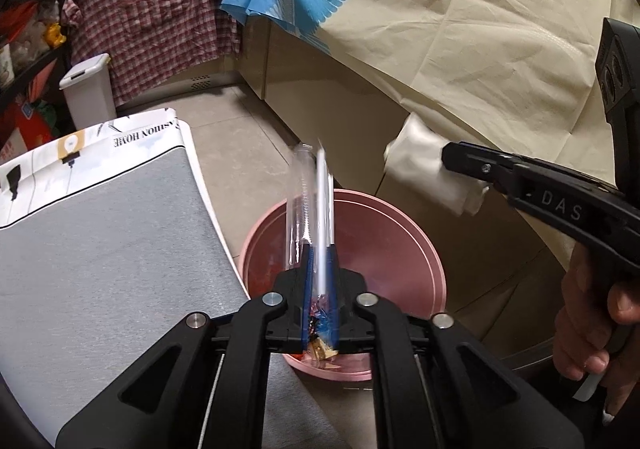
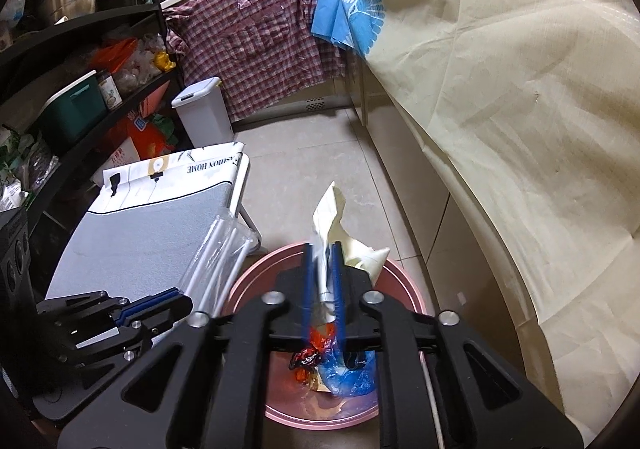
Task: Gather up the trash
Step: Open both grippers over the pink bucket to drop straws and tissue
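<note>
- Pink plastic bin sits on the tiled floor between a grey board and a cloth-draped table, candy wrappers and a blue bag already inside.
- Left gripper hangs over the bin, jaws nearly together on a clear sleeve of white straws; whether the pads still press cannot be told.
- Right gripper holds its jaws a little apart, a crumpled white tissue standing between them above the bin.
- Both items look feather-light. The tissue is soft and crushes anywhere; the sleeve is slick and likely best pinched mid-length, across the stiffer straws.
</note>
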Available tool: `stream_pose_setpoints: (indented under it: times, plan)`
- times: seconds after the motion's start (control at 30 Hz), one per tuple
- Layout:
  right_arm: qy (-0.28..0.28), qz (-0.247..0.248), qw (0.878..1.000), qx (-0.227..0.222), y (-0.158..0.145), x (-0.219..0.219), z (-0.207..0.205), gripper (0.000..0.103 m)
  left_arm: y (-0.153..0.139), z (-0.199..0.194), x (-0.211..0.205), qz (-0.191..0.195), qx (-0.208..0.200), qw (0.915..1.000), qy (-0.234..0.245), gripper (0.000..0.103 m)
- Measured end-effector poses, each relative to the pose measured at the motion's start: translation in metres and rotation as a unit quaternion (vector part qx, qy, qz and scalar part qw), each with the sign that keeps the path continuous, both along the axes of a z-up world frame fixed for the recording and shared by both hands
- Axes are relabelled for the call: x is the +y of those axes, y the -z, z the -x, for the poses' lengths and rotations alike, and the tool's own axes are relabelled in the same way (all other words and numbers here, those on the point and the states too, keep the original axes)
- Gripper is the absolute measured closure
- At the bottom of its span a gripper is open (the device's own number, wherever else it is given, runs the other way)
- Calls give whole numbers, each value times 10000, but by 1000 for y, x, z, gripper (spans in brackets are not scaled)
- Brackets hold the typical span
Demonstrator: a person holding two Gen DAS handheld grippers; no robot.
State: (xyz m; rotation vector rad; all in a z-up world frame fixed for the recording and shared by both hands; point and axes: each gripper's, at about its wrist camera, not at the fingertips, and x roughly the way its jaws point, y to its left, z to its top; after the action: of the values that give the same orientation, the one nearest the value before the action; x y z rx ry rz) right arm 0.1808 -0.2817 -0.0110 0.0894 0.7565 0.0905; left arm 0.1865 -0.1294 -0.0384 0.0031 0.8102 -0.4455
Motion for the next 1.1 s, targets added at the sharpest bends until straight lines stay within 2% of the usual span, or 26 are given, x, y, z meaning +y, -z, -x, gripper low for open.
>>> stream_pose_setpoints:
  times: [0.07, 0.4, 0.53, 0.63, 0.67, 0.8, 0.87, 1.0, 1.1]
  plan:
    - [76, 11, 10000, -4, 1, -1, 0, 46, 0, 2, -2, -36, -64, 10000, 20, 80]
    - [237, -90, 9997, -66, 0, -8, 2, 46, -3, 1, 3, 33, -59, 9999, -92, 76]
    - [309, -14, 9995, -74, 2, -10, 5, 46, -6, 4, 10, 44, -92, 9998, -186, 64]
    - [304, 219, 9992, -165, 1, -7, 16, 43, -10, 8, 21, 56, -145, 9995, -284, 53]
    - [302, 265, 9990, -195, 0, -6, 19, 40, -12, 11, 26, 55, -172, 9993, -335, 48]
    - [289, 500, 9977, -352, -3, -5, 42, 28, -18, 23, 43, 69, -234, 9985, -497, 43]
    - [296, 551, 9973, -392, -4, -5, 54, 22, -21, 36, 51, 42, -313, 9977, -594, 35]
    - [356, 549, 9957, -650, -16, 0, 82, 11, -22, 61, 58, -28, -389, 9970, -670, 30]
    - [426, 641, 9943, -744, -21, 6, 101, 7, -19, 79, 59, -27, -323, 9969, -720, 24]
